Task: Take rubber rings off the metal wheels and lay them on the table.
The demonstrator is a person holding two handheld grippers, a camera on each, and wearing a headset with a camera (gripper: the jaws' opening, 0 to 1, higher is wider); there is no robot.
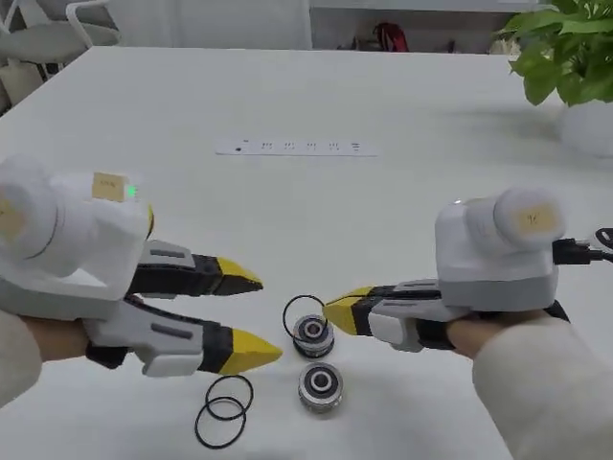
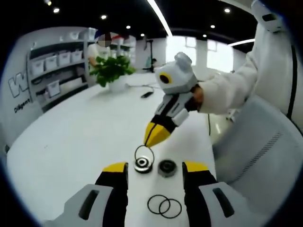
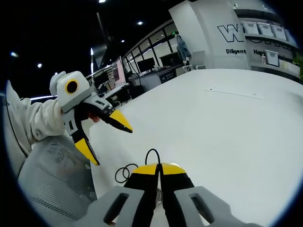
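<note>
Two small metal wheels lie near the table's front edge, one [image 1: 313, 333] [image 2: 143, 165] behind the other [image 1: 320, 385] [image 2: 166, 167]. My right gripper [image 1: 332, 312] [image 2: 152, 138] [image 3: 159, 168] is shut on a thin black rubber ring [image 1: 292, 307] [image 2: 138, 150] [image 3: 151, 153]. The ring stands up as a loop, and its lower end is still at the rear wheel. My left gripper [image 1: 261, 317] [image 2: 156, 168] [image 3: 112, 145] hovers open just left of the wheels, holding nothing. Two loose rubber rings [image 1: 224, 410] [image 2: 164, 206] [image 3: 124, 173] lie overlapping on the table below the left gripper.
A white power strip [image 1: 297, 147] lies mid-table farther back. A potted green plant [image 1: 565, 48] in a white pot [image 1: 589, 125] stands at the far right. Chairs [image 1: 53, 38] sit beyond the table's far left corner. The white table [image 1: 383, 220] is bare between strip and wheels.
</note>
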